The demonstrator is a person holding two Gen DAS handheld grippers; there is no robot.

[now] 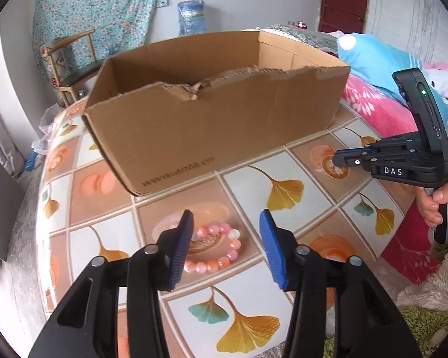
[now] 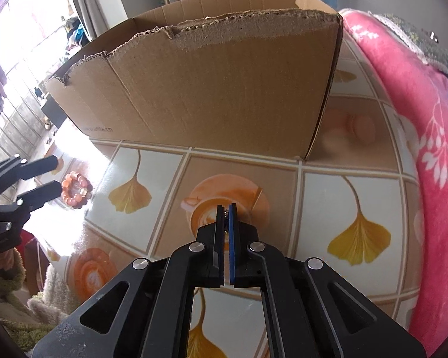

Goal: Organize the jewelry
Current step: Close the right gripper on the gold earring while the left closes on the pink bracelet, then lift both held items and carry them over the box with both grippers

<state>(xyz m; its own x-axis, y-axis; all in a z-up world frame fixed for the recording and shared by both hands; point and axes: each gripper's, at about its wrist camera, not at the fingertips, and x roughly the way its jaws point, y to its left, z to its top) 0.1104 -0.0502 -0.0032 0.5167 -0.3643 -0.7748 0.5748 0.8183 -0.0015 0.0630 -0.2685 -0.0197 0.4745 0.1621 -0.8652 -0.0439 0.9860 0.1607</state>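
A pink and orange bead bracelet (image 1: 221, 249) lies flat on the patterned tablecloth (image 1: 254, 185), in front of an open cardboard box (image 1: 218, 113). My left gripper (image 1: 227, 244) is open, low over the cloth, its blue pads on either side of the bracelet. The bracelet also shows at the far left of the right wrist view (image 2: 76, 190), next to the left gripper's fingers (image 2: 41, 192). My right gripper (image 2: 227, 213) is shut on a small metallic piece of jewelry (image 2: 227, 215), barely visible between the pads, above the cloth in front of the box (image 2: 224, 89).
A bed with pink and blue blankets (image 1: 382, 104) runs along the table's right side. A chair (image 1: 68, 59) and a blue wrapped roll (image 1: 191, 18) stand behind the box. A fluffy green and cream rug (image 1: 430, 298) lies below the table edge.
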